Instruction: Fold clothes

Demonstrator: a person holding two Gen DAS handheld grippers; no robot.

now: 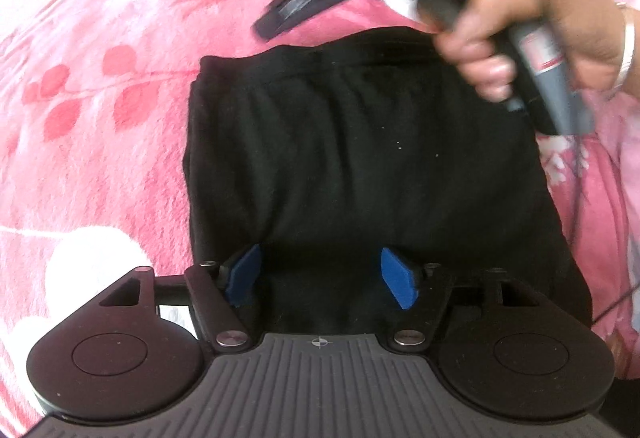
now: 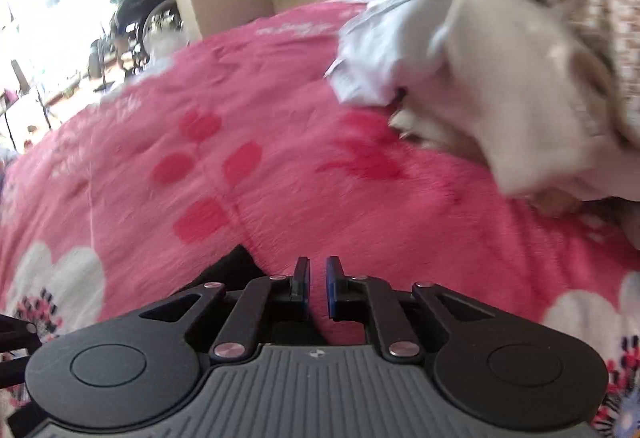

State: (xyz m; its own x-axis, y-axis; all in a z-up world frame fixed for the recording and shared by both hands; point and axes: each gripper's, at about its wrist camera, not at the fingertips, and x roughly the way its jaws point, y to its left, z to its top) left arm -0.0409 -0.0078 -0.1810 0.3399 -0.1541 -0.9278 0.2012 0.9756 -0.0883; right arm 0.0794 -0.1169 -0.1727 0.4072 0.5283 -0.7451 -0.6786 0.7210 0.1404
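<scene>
Well, the folded black garment (image 1: 360, 158) lay flat on the pink floral blanket (image 1: 100, 98). Left gripper (image 1: 322, 272) hung over its near edge, blue pads (image 1: 394, 276) spread apart, gripping nothing. Right gripper (image 2: 318, 288) was nearly closed, empty, facing the pile of pale clothes (image 2: 500, 58).

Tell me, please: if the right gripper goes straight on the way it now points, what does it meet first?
Most likely the pink floral blanket. The right gripper, nearly shut with nothing between its pads, points down at bare blanket. The pile of light clothes lies to the right of that line, though depth is hard to judge.
</scene>
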